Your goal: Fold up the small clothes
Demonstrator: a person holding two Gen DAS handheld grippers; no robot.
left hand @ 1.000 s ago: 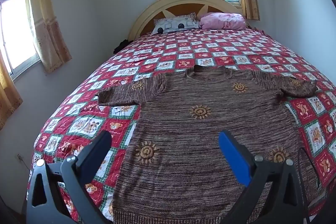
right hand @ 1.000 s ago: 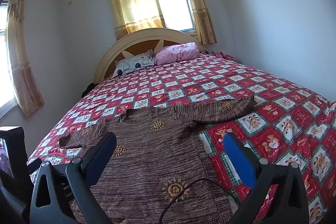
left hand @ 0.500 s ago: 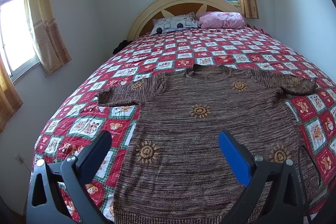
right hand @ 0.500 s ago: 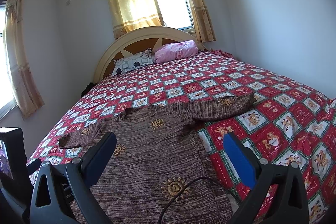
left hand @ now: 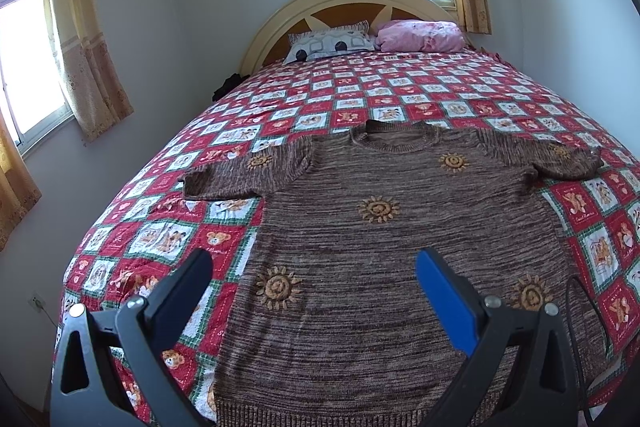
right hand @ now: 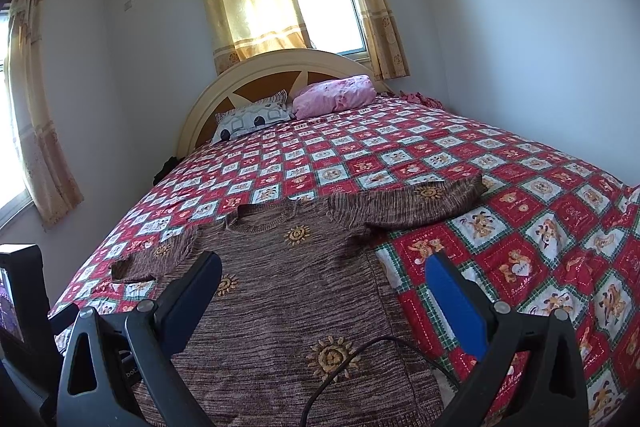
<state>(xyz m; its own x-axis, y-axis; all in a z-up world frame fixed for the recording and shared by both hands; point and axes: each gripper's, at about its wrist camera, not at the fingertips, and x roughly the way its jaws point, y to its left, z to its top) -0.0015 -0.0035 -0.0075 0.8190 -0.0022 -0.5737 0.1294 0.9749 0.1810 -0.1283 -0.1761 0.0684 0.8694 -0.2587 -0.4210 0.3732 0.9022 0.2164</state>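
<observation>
A brown knit sweater [left hand: 384,251] with orange sun patches lies flat on the bed, neck toward the headboard, both short sleeves spread out. It also shows in the right wrist view [right hand: 296,299]. My left gripper [left hand: 312,267] is open and empty, held above the sweater's lower left part. My right gripper [right hand: 324,271] is open and empty, held above the sweater's lower right side, near its right edge.
The bed has a red, white and green patchwork quilt [left hand: 400,95]. A patterned pillow [left hand: 332,43] and a pink pillow [left hand: 420,35] lie at the headboard. A black cable [right hand: 344,363] crosses the sweater's hem. The other gripper's body [right hand: 20,299] shows at the left edge.
Both views have tilted up slightly, so the bed sits a little lower in frame. The sweater has not moved and both grippers stay open.
</observation>
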